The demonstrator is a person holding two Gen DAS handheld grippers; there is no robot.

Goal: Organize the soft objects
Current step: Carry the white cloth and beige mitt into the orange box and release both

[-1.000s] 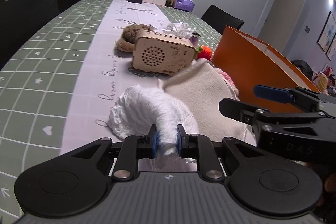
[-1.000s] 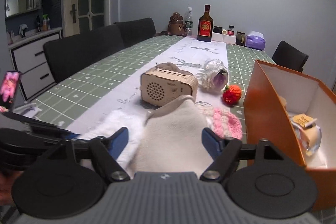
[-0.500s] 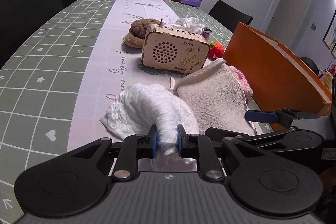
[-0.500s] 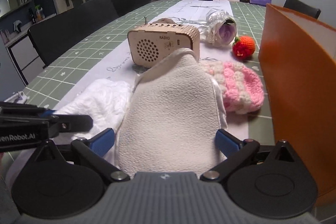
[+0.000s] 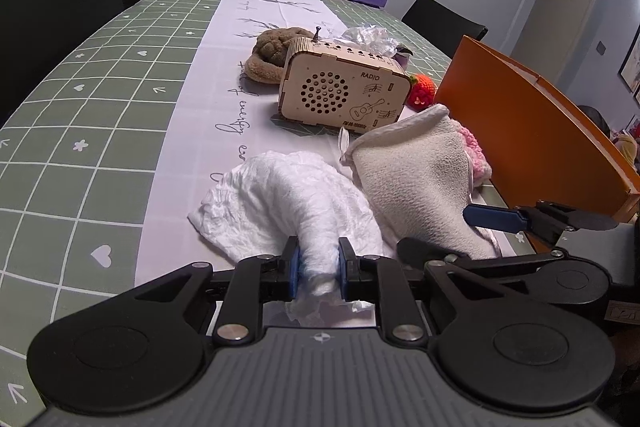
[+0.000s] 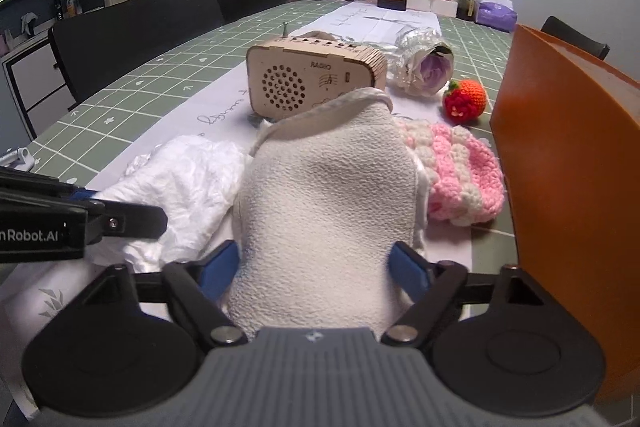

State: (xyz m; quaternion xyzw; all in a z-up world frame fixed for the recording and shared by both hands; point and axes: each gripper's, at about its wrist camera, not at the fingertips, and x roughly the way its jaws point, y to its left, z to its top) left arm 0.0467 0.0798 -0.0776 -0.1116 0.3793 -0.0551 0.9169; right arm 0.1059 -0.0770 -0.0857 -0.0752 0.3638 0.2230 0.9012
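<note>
White crumpled cloth (image 5: pixel 288 203) on the table runner (image 5: pixel 224 39), near corner pinched in my left gripper (image 5: pixel 318 267). Beige towel (image 6: pixel 328 195) just beside it, between my right gripper's (image 6: pixel 314 267) wide-spread jaws. Pink knit hat (image 6: pixel 460 175) against orange box (image 6: pixel 568 163); wooden radio (image 5: pixel 344 91) behind.

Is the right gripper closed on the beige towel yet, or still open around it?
Open. The right gripper has its blue pads spread wide on either side of the beige towel, which lies between them unpinched.
</note>
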